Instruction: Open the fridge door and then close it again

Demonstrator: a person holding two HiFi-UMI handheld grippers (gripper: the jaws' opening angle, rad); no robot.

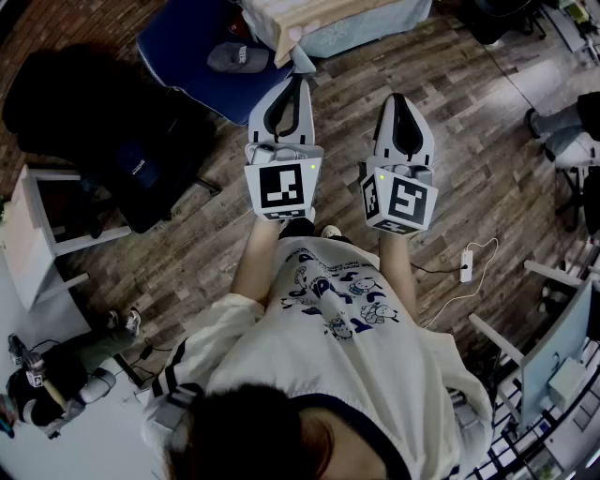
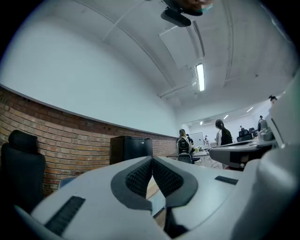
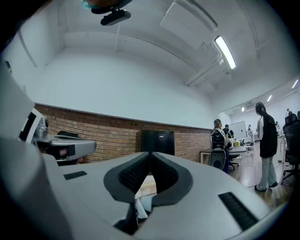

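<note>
A small black fridge (image 2: 131, 149) stands far ahead against the brick wall, its door closed; the right gripper view shows the fridge (image 3: 157, 142) too. It does not appear in the head view. My left gripper (image 1: 298, 80) and right gripper (image 1: 397, 98) are held side by side in front of the person's body, level and pointing forward, well short of the fridge. In the left gripper view the left gripper (image 2: 152, 159) has its jaws meeting at the tips with nothing between them. The right gripper (image 3: 150, 153) looks the same, shut and empty.
A blue chair (image 1: 202, 56) and a table with a light cloth (image 1: 309, 23) lie just ahead of the grippers. A black office chair (image 2: 21, 164) is at the left, a white shelf (image 1: 37, 234) beside it. People (image 3: 267, 140) stand by desks at the right. A power strip (image 1: 466, 265) lies on the wooden floor.
</note>
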